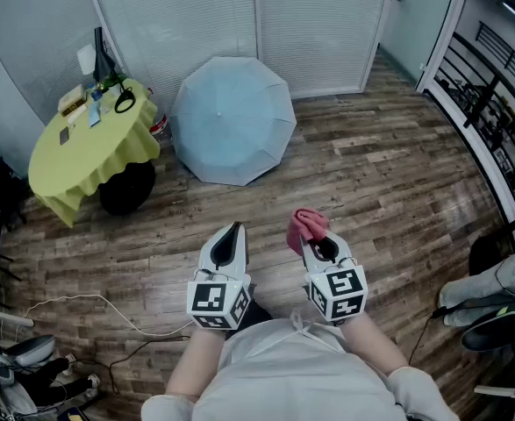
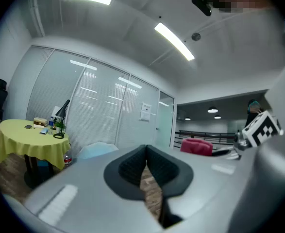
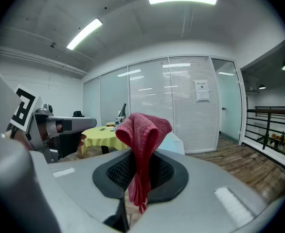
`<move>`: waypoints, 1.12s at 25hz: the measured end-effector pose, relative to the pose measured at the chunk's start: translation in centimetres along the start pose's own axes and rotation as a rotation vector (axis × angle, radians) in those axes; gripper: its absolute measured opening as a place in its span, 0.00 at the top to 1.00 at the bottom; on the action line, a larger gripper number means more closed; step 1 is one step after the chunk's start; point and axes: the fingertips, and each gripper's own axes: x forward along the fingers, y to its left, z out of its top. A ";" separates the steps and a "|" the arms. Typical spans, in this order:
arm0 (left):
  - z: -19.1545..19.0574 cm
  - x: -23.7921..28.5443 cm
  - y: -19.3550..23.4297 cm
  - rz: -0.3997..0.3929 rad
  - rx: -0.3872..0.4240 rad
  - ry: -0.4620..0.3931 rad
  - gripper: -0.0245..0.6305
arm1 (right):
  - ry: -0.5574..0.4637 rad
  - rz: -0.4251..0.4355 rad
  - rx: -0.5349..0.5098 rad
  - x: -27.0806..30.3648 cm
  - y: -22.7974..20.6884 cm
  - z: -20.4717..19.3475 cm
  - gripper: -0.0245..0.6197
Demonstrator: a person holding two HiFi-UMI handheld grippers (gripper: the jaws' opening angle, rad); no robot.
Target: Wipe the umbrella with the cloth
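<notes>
An open light-blue umbrella (image 1: 233, 118) lies on the wooden floor by the far blinds, well ahead of both grippers. It shows small in the left gripper view as the umbrella (image 2: 96, 150) and behind the cloth in the right gripper view as the umbrella (image 3: 175, 143). My right gripper (image 1: 314, 238) is shut on a red cloth (image 1: 305, 225), which bunches above the jaws; the cloth (image 3: 143, 144) hangs between the pads. My left gripper (image 1: 229, 239) is shut with nothing in it, beside the right one. Both are held close to the person's body.
A round table with a yellow-green cover (image 1: 90, 145) stands left of the umbrella, carrying a lamp, scissors and small items. A cable (image 1: 90, 305) runs over the floor at lower left. A railing (image 1: 481, 103) lines the right side. Shoes and gear (image 1: 494, 310) lie at right.
</notes>
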 end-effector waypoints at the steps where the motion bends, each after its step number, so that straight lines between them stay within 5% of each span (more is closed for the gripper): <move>1: -0.1 0.2 0.3 0.001 0.003 0.004 0.95 | 0.001 -0.002 -0.001 0.3 0.0 0.1 0.88; 16: -4.4 3.1 3.6 0.034 -0.041 0.121 0.95 | 0.095 -0.002 0.081 5.0 -1.1 -3.2 0.88; 23: -5.6 9.0 10.3 0.049 -0.087 0.182 0.95 | 0.167 0.003 0.104 13.6 -1.8 -2.7 0.88; 28: -3.0 15.8 16.5 0.029 -0.099 0.166 0.95 | 0.186 -0.001 0.087 22.0 -2.0 0.8 0.88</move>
